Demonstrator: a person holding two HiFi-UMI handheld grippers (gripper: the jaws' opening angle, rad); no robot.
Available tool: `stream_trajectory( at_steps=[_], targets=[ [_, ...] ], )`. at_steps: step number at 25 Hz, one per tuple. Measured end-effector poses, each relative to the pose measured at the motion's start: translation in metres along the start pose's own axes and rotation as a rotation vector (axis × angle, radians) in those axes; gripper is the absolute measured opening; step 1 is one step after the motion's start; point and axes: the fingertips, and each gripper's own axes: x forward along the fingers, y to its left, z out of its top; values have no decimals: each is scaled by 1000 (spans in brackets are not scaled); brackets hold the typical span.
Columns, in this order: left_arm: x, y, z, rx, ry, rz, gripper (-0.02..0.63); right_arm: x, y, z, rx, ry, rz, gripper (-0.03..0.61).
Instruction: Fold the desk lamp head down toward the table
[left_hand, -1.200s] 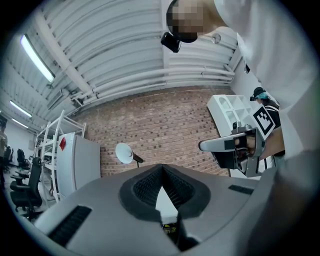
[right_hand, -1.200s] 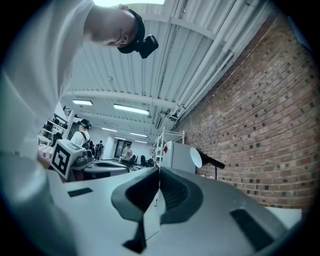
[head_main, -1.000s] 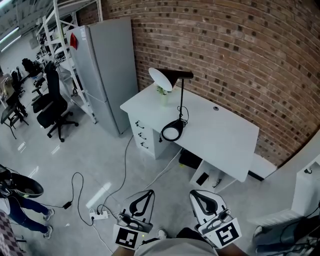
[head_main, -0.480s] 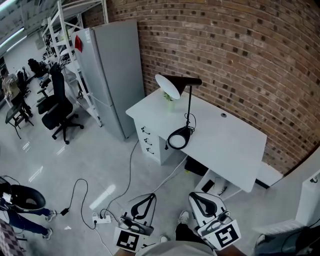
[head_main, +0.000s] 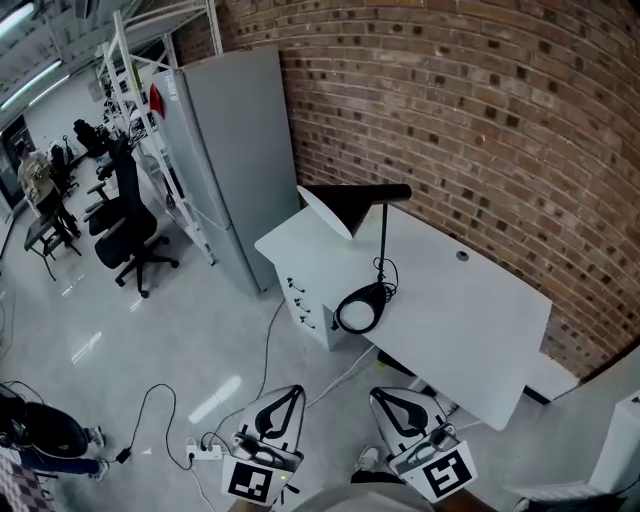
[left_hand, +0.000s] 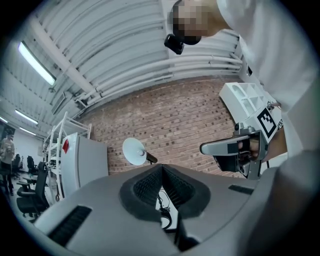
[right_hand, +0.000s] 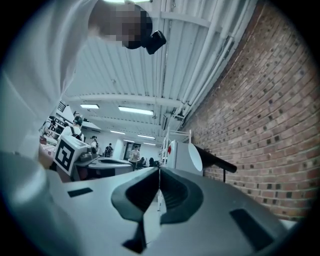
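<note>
My left gripper (head_main: 284, 406) and right gripper (head_main: 398, 408) sit low, jaws clenched empty (the black desk lamp's white round head (head_main: 322, 212) is well apart).

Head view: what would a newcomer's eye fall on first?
A black desk lamp with a white disc head stands upright on the white desk against the brick wall. The left hand-held gripper and right hand-held gripper hang at the bottom edge, jaws together, empty, well short of the desk.
</note>
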Motion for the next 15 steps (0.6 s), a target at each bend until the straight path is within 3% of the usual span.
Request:
stream_trajectory(
  at_steps=[8, 15],
  targets=[
    [77, 7, 9, 82, -3, 36, 8, 19, -66, -10, 18, -15, 73, 18],
    [122, 29, 24, 100, -42, 22, 8, 39, -91, -24, 41, -15, 69, 18]
  ],
)
